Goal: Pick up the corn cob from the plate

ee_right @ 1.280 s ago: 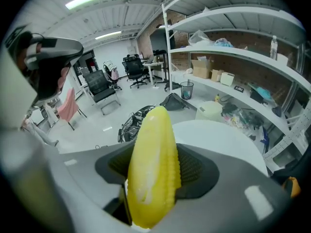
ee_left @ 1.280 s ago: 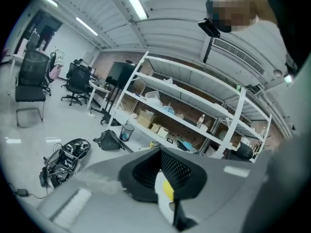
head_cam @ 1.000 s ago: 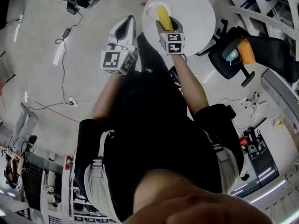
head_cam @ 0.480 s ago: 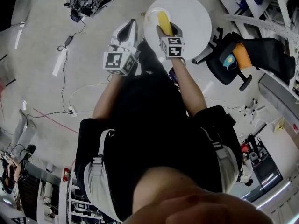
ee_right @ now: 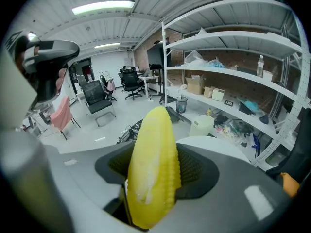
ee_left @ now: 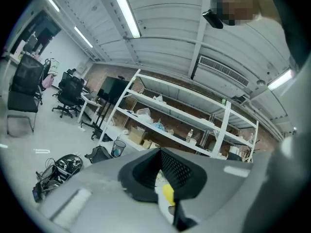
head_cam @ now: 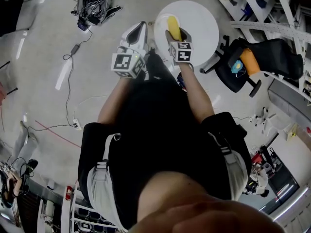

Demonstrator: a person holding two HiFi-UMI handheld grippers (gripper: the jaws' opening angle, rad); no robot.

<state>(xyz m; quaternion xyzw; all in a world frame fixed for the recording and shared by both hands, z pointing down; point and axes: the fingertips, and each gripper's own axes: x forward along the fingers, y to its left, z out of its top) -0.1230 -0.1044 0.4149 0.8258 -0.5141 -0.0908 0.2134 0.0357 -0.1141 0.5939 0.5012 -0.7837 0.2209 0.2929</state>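
Corn cob [ee_right: 153, 130], probably light, stiff and slippery, is clamped by its lower part between the 2 fingers of right gripper [ee_right: 154, 154]; left gripper [ee_left: 163, 174] fingers are nearly together, empty.

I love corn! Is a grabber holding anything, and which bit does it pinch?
The right gripper holds the corn cob by its near end, tip sticking out. The left gripper holds nothing.
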